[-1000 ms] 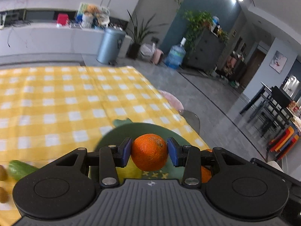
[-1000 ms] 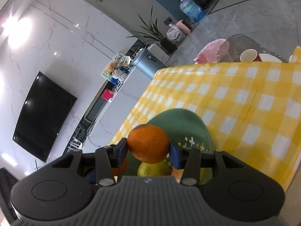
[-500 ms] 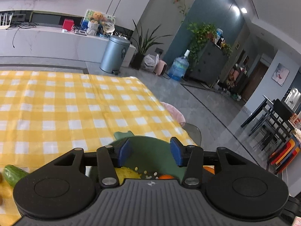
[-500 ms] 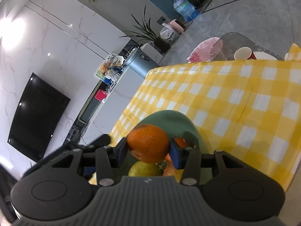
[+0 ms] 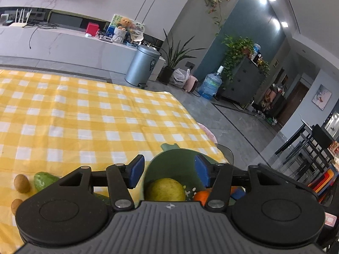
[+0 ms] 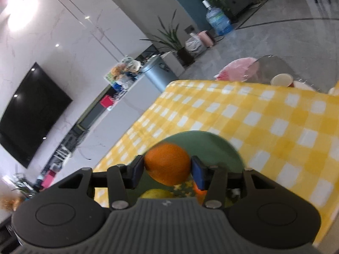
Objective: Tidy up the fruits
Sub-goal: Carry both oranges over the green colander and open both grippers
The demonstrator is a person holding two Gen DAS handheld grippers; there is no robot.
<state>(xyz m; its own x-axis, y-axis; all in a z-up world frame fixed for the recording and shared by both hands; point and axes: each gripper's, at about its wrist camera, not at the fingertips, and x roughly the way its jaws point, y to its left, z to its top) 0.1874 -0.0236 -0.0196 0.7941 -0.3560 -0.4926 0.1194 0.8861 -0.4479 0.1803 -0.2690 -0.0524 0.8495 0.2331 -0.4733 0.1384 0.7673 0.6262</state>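
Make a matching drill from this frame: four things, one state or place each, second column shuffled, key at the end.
Things:
1. left gripper
2. right gripper
3. yellow pear
4. kiwis

States/places:
A. lying in the green bowl
B. on the checked cloth, outside the bowl
C. jaws open, nothing held
D. jaws shut on an orange

Pairs: 1-C, 2-D, 3-A, 4-B

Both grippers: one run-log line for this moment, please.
left gripper: open, nothing held, over green bowl | right gripper: shut on orange, above bowl | in bowl: yellow fruit | on cloth: kiwis, avocado
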